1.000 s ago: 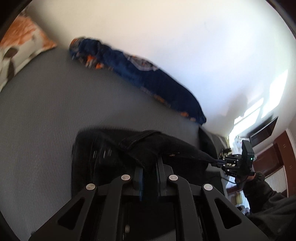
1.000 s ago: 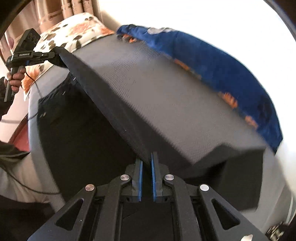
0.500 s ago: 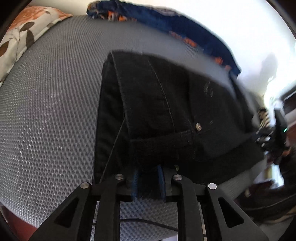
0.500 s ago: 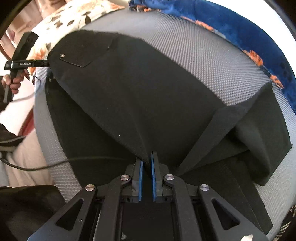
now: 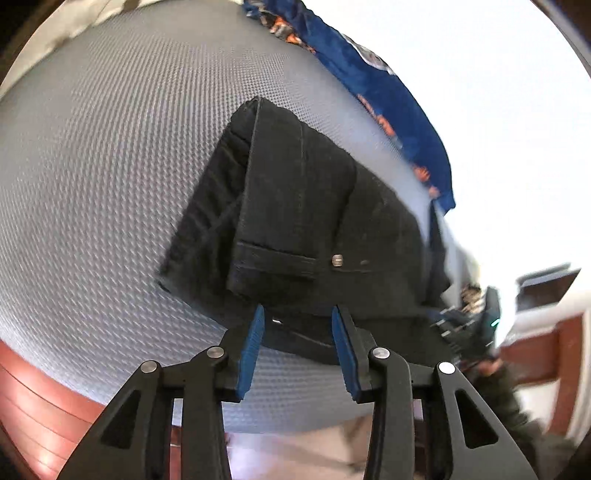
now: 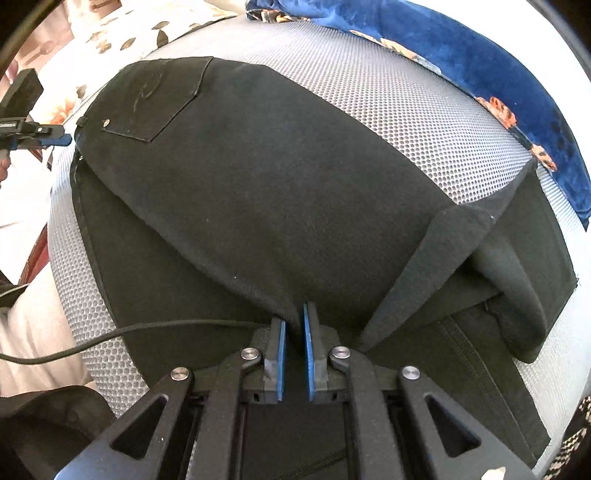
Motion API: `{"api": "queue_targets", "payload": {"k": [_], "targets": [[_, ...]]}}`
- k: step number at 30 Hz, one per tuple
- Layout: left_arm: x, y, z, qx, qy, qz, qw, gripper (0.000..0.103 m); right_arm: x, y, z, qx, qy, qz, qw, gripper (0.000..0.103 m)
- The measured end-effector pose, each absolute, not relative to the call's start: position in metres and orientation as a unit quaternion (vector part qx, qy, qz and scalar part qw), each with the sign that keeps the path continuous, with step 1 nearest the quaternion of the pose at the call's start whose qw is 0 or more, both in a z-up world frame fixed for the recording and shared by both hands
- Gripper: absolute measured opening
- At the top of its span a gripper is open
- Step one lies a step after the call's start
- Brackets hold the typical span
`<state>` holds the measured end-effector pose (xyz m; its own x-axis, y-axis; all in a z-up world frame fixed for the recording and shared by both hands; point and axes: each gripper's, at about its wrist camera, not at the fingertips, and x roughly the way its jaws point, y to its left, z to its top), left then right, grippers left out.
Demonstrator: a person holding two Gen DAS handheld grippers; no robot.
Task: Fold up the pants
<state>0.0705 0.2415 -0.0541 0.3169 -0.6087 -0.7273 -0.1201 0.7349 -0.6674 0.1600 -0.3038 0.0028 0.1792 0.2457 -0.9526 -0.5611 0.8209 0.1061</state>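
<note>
Left wrist: left hand-held gripper spread wide, clear of pants.

The pants are laid folded on the mattress, one layer doubled over another, with the pocketed end toward the left of the right wrist view. A folded-back flap is seen at their right end. A blanket is bunched along the far edge of the mattress, behind the pants, and a pillow is placed at the far left corner. The left gripper is positioned just before the near edge of the pants, while the right gripper is set against their near fold. A cable is draped across the mattress left of it.
</note>
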Motion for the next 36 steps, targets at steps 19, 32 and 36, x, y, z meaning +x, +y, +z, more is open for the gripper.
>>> {"api": "queue_targets", "payload": {"k": [19,32,36], "targets": [[0.111,0.228,-0.057,-0.324,0.560,-0.096,0.756,0.018,0.129,-0.311,0.028,-0.116,0.562,0.267,0.774,0.009],[0.118,0.205,-0.070,-0.189,0.602,-0.118,0.767,0.022,0.069,-0.283,0.017,-0.121,0.595,0.292,0.739,0.007],[0.109,0.185,-0.066,-0.181,0.581,-0.109,0.786,0.024,0.073,-0.286,0.014,-0.094,0.600,0.283,0.743,0.008]]}}
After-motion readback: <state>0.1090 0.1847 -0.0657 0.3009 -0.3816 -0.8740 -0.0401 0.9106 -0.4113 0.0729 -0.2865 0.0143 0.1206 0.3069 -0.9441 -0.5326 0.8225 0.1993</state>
